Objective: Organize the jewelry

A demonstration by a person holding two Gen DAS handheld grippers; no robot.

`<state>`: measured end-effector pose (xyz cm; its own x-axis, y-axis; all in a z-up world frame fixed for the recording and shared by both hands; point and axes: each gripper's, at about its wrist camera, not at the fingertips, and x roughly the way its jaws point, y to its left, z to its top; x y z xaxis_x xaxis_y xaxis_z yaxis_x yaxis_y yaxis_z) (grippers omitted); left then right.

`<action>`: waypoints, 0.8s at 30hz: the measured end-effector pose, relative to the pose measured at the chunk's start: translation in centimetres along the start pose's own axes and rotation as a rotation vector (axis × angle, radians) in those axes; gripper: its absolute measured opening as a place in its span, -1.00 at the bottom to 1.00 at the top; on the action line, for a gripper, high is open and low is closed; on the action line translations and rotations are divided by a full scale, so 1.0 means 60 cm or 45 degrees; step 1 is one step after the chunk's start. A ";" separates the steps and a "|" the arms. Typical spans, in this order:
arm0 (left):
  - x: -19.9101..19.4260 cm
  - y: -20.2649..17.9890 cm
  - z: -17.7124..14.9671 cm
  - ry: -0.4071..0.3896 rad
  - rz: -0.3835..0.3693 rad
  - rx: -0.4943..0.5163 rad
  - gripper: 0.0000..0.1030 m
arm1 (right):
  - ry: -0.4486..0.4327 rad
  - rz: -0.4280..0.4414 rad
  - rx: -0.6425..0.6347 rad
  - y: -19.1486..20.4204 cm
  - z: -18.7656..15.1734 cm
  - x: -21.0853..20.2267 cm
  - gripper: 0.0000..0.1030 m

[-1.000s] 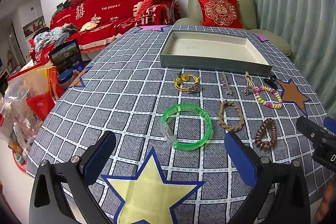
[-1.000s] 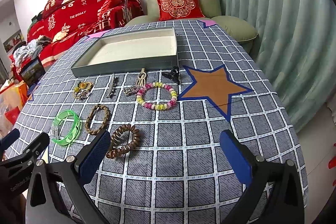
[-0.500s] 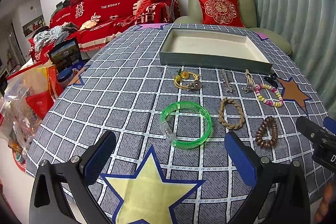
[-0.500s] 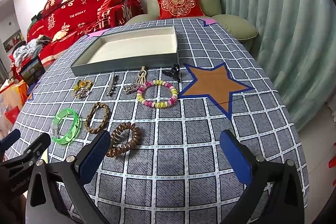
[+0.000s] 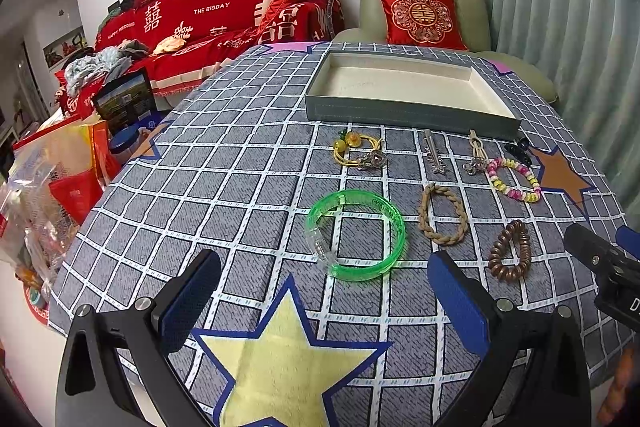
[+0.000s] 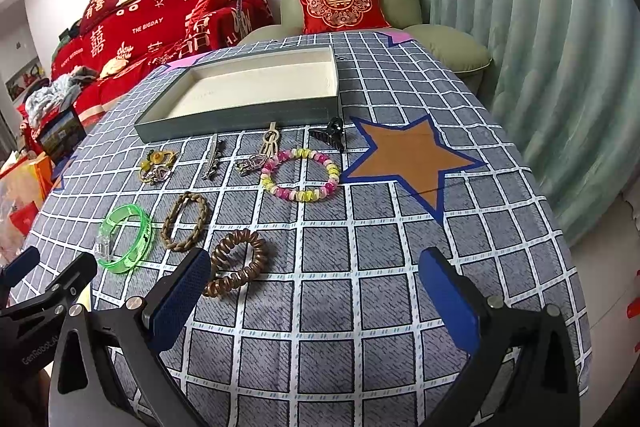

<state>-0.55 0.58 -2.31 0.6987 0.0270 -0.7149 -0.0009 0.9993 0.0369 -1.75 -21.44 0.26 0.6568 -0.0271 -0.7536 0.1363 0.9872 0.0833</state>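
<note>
Both grippers hang low over the near edge of the table (image 5: 240,163), which wears a grey checked cloth with big stars printed on it. The left gripper (image 5: 324,301) has its jaws spread wide and holding nothing, poised above a yellow star, with the green bangle (image 5: 356,235) lying just ahead between the blue pads. The right gripper (image 6: 316,297) is likewise wide open and empty; the brown coil hair tie (image 6: 238,263) sits just beside its left pad. Between bangle and coil lies a braided rope bracelet (image 6: 186,215). Farther back runs a loose row: a yellow hair tie with charms (image 5: 358,151), a silver hair clip (image 5: 433,151), a beige clip (image 6: 271,143), a pink-and-yellow beaded bracelet (image 6: 300,181) and a black claw clip (image 6: 330,133). Behind that row stands the shallow grey tray (image 5: 400,109) with a cream lining, nothing in it. All the jewelry lies on the cloth, outside the tray.
</note>
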 end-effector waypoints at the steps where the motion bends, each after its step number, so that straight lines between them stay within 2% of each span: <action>1: 0.000 0.000 0.000 0.000 0.001 0.000 1.00 | 0.000 0.000 -0.001 0.000 0.000 0.000 1.00; 24: 0.005 0.000 -0.003 0.013 0.001 -0.006 1.00 | 0.007 0.000 0.001 0.001 -0.002 0.001 1.00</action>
<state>-0.45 0.59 -2.64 0.6913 0.0279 -0.7220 -0.0047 0.9994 0.0342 -1.78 -21.39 0.12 0.6530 -0.0260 -0.7569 0.1369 0.9870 0.0842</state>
